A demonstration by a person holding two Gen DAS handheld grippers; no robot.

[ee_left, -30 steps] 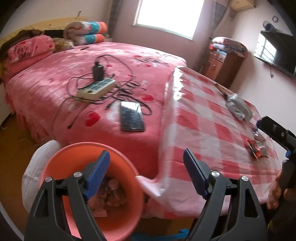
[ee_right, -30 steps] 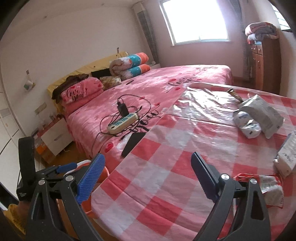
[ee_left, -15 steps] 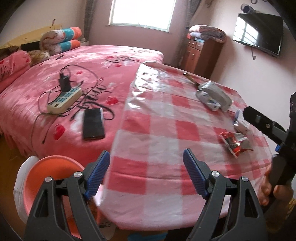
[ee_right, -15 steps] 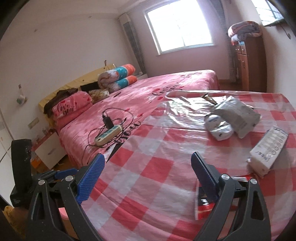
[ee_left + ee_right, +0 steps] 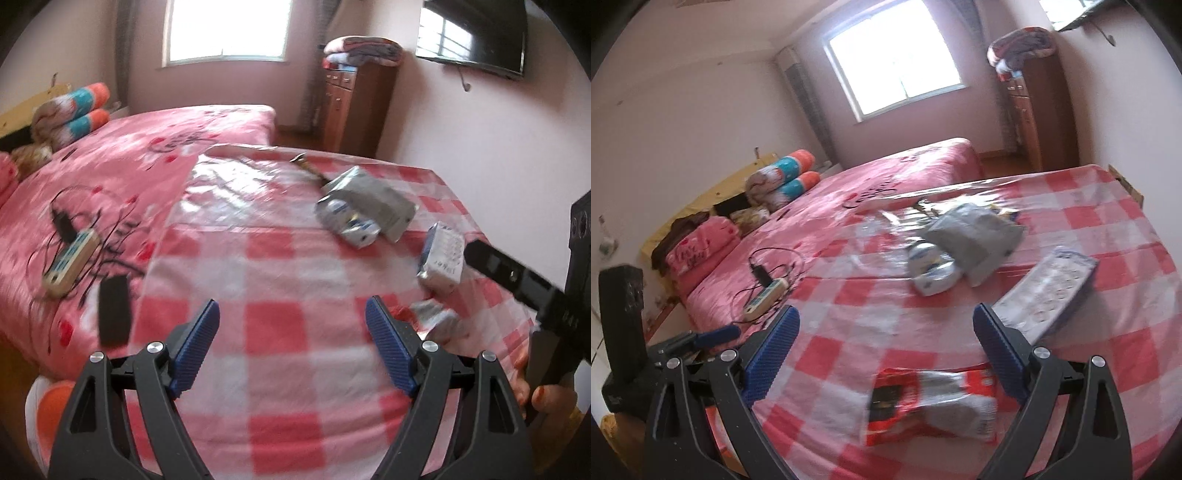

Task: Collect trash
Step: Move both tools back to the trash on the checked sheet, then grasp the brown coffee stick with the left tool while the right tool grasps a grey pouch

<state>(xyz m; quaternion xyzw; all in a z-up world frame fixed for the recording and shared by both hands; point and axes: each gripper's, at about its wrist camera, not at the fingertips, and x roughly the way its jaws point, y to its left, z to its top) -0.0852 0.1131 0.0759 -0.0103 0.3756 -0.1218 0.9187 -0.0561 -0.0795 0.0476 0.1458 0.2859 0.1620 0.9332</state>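
Note:
Trash lies on a table with a red-and-white check cloth (image 5: 280,258). My left gripper (image 5: 291,332) hangs open over the table's near edge with nothing between its fingers. Ahead of it are a grey bag (image 5: 369,195), a crumpled white-and-blue wrapper (image 5: 347,221) and a white pack (image 5: 441,254). My right gripper (image 5: 886,332) is open too. A red-and-silver wrapper (image 5: 931,402) lies flat on the cloth just below and between its blue pads, untouched. Beyond it are the white pack (image 5: 1049,291), the grey bag (image 5: 975,232) and the white-and-blue wrapper (image 5: 931,273).
An orange bin (image 5: 51,410) stands on the floor at the lower left. The pink bed (image 5: 147,177) beside the table bears a power strip (image 5: 70,262), cables and a black phone (image 5: 114,310). A wooden dresser (image 5: 354,107) stands at the back. A hand (image 5: 546,398) holds the other gripper at the right.
Both views have swung right, from the bed and the bin onto the table. The bin has slid to the left view's lower corner. The red-and-silver wrapper now lies between the right gripper's fingers.

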